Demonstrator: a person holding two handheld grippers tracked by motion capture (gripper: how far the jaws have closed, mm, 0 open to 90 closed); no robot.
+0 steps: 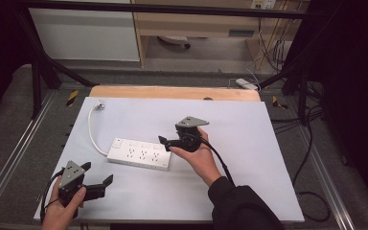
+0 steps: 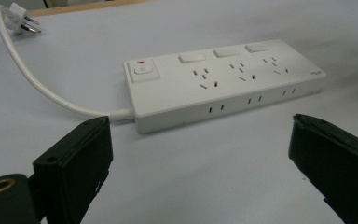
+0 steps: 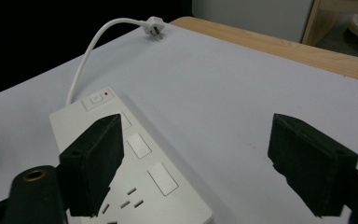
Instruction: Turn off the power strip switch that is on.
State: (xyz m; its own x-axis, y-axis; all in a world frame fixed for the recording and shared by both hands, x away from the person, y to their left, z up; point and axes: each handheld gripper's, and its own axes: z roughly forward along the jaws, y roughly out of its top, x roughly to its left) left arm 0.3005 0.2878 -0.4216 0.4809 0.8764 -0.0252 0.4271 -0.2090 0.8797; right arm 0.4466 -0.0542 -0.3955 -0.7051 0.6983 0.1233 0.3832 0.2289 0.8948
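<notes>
White power strip (image 1: 140, 153), rigid, light and smooth, lies mid-table at 9 o'clock of the wide-open, empty right gripper (image 1: 172, 142); the left gripper (image 1: 98, 186), likewise open and empty, waits at its 7 o'clock; probably best grasped across its narrow width.

I'm looking past the white table (image 1: 249, 191) at a wooden cabinet (image 1: 196, 24) and white panel (image 1: 84, 33). Grey floor (image 1: 9, 120), black frame bars (image 1: 38, 62), cables (image 1: 273, 48) on the right.

Your grippers, left gripper (image 1: 97, 179) and right gripper (image 1: 164, 141): black bodies, grey triangular top plates, trailing black cables. Your right sleeve (image 1: 239, 203) is black.
</notes>
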